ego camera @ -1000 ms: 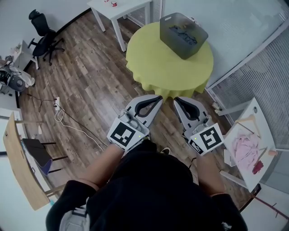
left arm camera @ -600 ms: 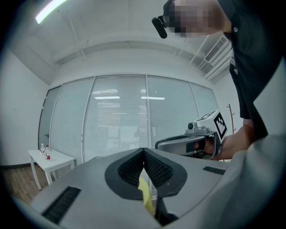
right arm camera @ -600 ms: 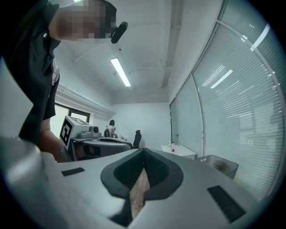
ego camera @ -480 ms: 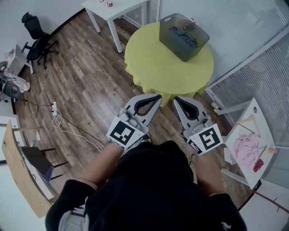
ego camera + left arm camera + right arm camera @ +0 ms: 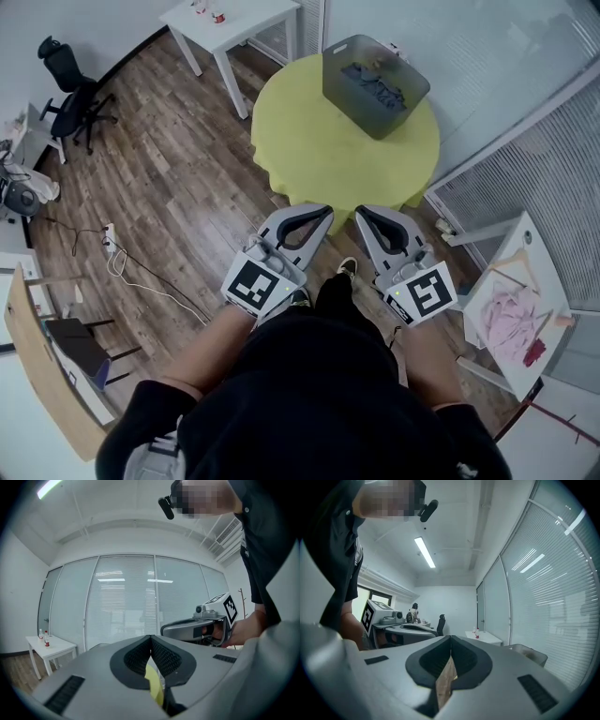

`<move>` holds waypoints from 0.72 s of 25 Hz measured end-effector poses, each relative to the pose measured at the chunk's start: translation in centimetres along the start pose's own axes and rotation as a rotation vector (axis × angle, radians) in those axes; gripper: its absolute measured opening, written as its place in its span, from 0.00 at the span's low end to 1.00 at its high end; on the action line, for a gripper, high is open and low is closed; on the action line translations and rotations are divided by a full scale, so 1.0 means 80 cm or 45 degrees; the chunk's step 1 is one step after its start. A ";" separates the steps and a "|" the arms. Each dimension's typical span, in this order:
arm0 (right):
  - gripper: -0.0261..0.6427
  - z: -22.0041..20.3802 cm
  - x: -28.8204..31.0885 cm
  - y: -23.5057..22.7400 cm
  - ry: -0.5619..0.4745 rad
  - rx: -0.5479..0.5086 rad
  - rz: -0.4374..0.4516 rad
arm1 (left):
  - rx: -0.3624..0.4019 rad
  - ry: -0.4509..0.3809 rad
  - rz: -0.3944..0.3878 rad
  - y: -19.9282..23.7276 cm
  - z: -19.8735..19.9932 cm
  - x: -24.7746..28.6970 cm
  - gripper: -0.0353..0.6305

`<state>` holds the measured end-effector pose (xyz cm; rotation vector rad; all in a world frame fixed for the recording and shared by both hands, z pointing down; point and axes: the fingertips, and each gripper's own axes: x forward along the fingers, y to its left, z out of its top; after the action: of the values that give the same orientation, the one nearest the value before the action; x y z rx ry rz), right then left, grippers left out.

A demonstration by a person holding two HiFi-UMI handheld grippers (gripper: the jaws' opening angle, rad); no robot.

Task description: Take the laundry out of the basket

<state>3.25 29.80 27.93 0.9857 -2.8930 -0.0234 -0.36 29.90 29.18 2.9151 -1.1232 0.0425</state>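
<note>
A grey laundry basket (image 5: 375,82) with dark laundry (image 5: 373,82) inside stands at the far side of a round table under a yellow-green cloth (image 5: 319,141). Both grippers are held side by side, level, just short of the table's near edge. My left gripper (image 5: 322,208) is shut with nothing in it, tips touching in the left gripper view (image 5: 151,638). My right gripper (image 5: 364,212) is likewise shut and empty (image 5: 450,637). The basket's rim (image 5: 528,654) shows at the right of the right gripper view.
A small white table (image 5: 230,23) with bottles stands left of the round table. A white drying rack (image 5: 514,309) with a pink garment and a hanger is at the right. Glass walls with blinds close off the far and right sides. An office chair (image 5: 64,75) and cables lie on the wood floor at left.
Both grippers and the person have moved forward toward the round table; the table and basket now sit closer in the head view. Both jaws stayed shut.
</note>
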 end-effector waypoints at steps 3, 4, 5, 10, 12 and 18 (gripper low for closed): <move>0.07 -0.003 0.008 -0.030 0.000 0.012 0.009 | -0.006 0.010 0.019 0.014 0.001 0.024 0.07; 0.07 -0.004 0.011 -0.041 0.002 0.011 0.011 | -0.005 0.013 0.024 0.019 0.002 0.034 0.07; 0.07 -0.005 0.013 -0.052 0.004 0.007 0.012 | -0.002 0.016 0.028 0.024 0.002 0.044 0.07; 0.07 -0.005 0.024 -0.105 -0.002 -0.005 0.026 | 0.020 0.019 0.040 0.044 0.006 0.095 0.07; 0.07 -0.003 0.028 -0.128 -0.009 0.005 0.026 | 0.022 0.012 0.040 0.050 0.010 0.117 0.07; 0.07 0.001 0.037 -0.190 -0.022 0.030 0.050 | 0.031 0.019 0.072 0.071 0.016 0.173 0.07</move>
<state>10.19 15.94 27.47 0.9363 -2.9339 0.0044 6.10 16.41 28.38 2.8984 -1.2115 0.0787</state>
